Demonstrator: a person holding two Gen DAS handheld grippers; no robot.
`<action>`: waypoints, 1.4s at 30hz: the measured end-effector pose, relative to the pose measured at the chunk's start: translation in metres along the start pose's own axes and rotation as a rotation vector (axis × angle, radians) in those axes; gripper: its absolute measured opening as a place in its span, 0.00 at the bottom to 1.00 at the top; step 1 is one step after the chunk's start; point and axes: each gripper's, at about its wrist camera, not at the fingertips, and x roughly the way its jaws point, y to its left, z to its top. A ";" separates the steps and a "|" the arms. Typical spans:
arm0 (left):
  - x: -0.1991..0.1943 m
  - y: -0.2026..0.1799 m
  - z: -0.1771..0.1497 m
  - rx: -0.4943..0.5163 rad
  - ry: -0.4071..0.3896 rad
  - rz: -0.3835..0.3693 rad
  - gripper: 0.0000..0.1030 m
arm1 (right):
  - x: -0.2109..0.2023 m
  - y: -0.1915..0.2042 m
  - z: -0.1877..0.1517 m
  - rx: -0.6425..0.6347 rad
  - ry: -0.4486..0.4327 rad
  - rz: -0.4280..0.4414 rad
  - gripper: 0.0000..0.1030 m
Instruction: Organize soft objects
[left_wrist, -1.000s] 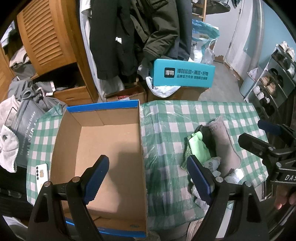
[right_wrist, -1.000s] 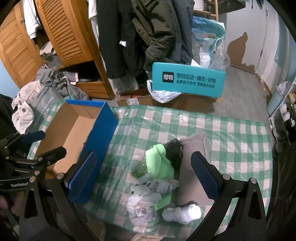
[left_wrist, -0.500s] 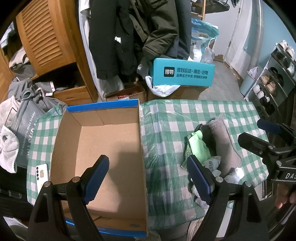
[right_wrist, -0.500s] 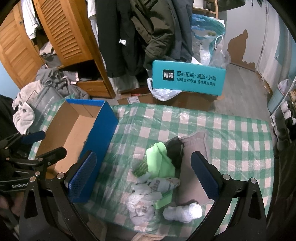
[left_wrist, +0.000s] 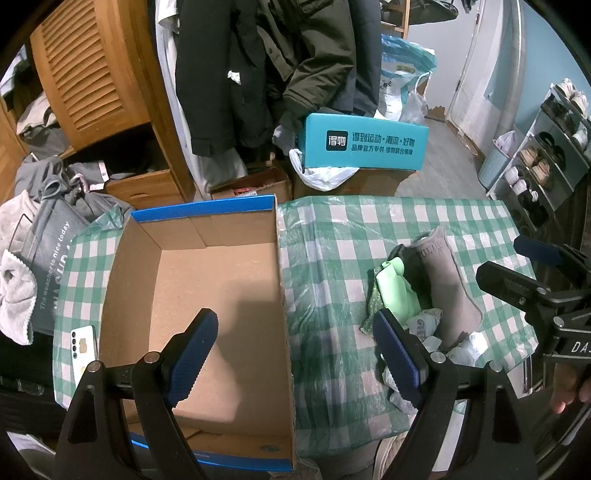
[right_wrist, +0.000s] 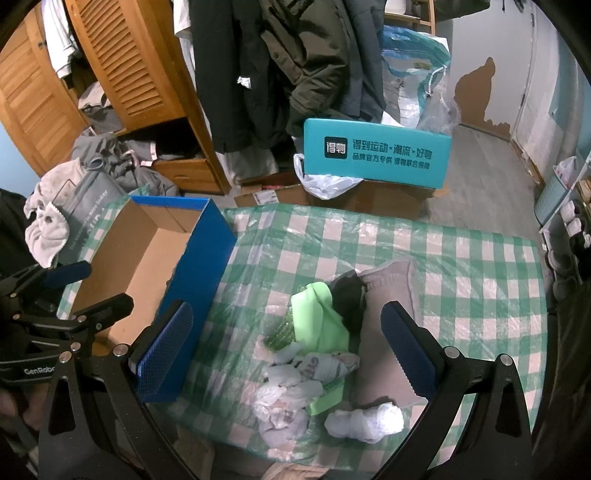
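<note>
We hold both claws wide, empty: right gripper (right_wrist: 286, 352) above the heap of soft socks and cloths (right_wrist: 325, 343) near the tabletop's front edge, left gripper (left_wrist: 295, 354) over the open brown cardboard box (left_wrist: 192, 295).

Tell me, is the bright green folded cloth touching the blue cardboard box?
Apart. The right wrist view shows a strip of bare checked tablecloth between the bright green folded cloth and the blue cardboard box.

Right gripper (right_wrist: 286, 343) hangs wide open over a heap of soft things on the checked desk (right_wrist: 480, 280): a light green cloth (right_wrist: 325, 317), a grey sock (right_wrist: 391, 280), a white rolled sock (right_wrist: 365, 419). The blue cardboard box (right_wrist: 201, 258) sits open to the left, the left gripper (right_wrist: 86, 282) above it.
</note>
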 end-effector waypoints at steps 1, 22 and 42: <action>0.000 0.000 -0.001 0.000 0.001 -0.001 0.85 | 0.000 0.000 0.000 0.000 0.001 0.000 0.98; 0.002 -0.003 -0.003 0.001 0.008 0.000 0.85 | 0.000 -0.002 -0.001 0.004 0.010 -0.001 0.98; 0.030 -0.027 -0.003 0.050 0.120 -0.016 0.84 | 0.008 -0.035 -0.022 0.038 0.085 -0.040 0.98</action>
